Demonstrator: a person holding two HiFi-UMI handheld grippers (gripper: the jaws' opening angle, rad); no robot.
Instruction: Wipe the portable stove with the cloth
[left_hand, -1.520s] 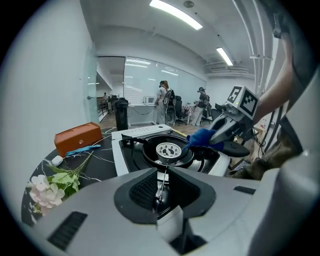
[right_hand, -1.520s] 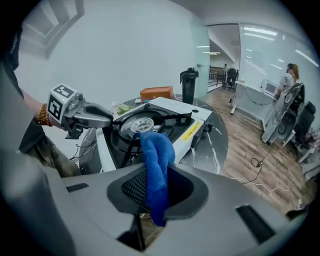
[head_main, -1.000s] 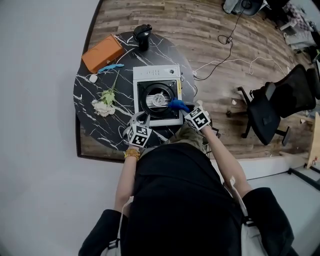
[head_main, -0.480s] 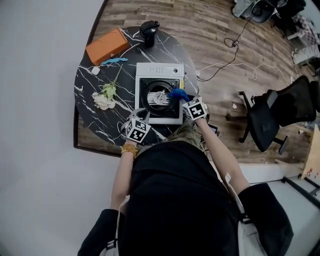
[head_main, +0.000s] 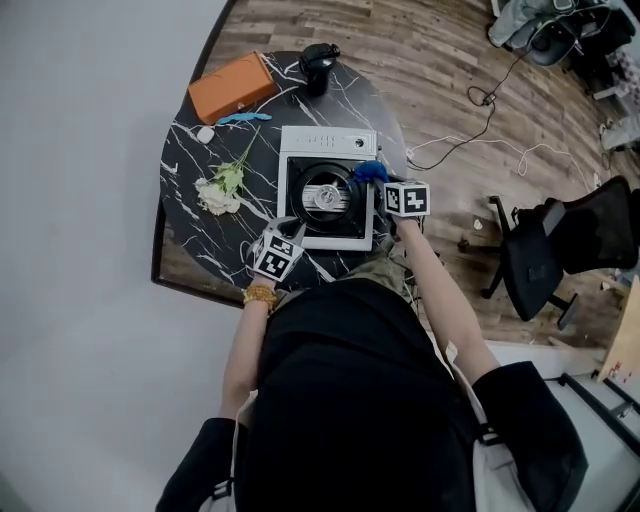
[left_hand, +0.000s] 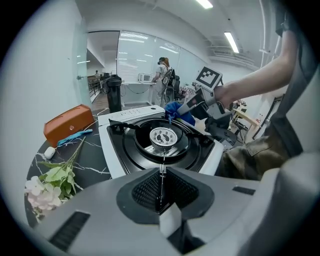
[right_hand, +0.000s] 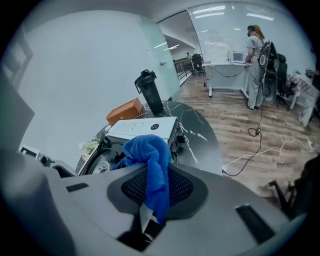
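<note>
Counted one portable stove (head_main: 328, 196), one blue cloth (head_main: 370, 172), one orange case (head_main: 232, 87), one black tumbler (head_main: 319, 62), one flower sprig (head_main: 222, 188). Grippers were two: left gripper (head_main: 284, 230), right gripper (head_main: 384, 186).

I can't read the print on the stove (head_main: 328, 190) from the head view, too small; the cloth (right_hand: 150, 160) covers its corner in the right gripper view; chair (head_main: 540, 260) clipped at the edge

no legible text, labels or numbers

Table (head_main: 190, 228) with stove (head_main: 329, 190), flower (head_main: 222, 187), box (head_main: 232, 86)
</note>
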